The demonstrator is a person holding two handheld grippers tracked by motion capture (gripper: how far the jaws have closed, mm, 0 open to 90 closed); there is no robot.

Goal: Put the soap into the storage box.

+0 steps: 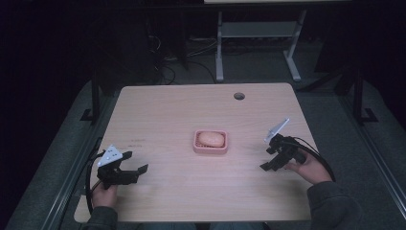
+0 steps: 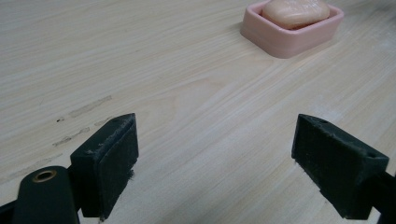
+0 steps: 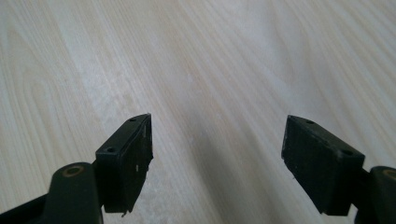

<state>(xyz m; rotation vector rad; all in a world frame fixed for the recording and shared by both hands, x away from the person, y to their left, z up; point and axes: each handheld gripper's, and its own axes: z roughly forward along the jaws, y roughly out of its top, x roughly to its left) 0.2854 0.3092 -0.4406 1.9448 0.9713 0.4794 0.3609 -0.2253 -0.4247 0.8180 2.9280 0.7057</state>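
A: where's the soap (image 1: 210, 139) at?

B: sitting in the pink dish (image 1: 210, 149), mid desk (image 1: 167, 115). In the left gripper view the dish's far edge is cut off.

A: and the grippers?

B: left gripper (image 1: 135, 162) and right gripper (image 1: 268, 158) both spread wide, jaws holding nothing, well apart from the dish. Room behind is too dark to make out.

Overhead light is falling on the surface (image 1: 167, 115) while the surroundings are staying dark; close views are looking soft.

High view overhead facing forward, gripper views close, low over shared table (image 1: 163, 115)
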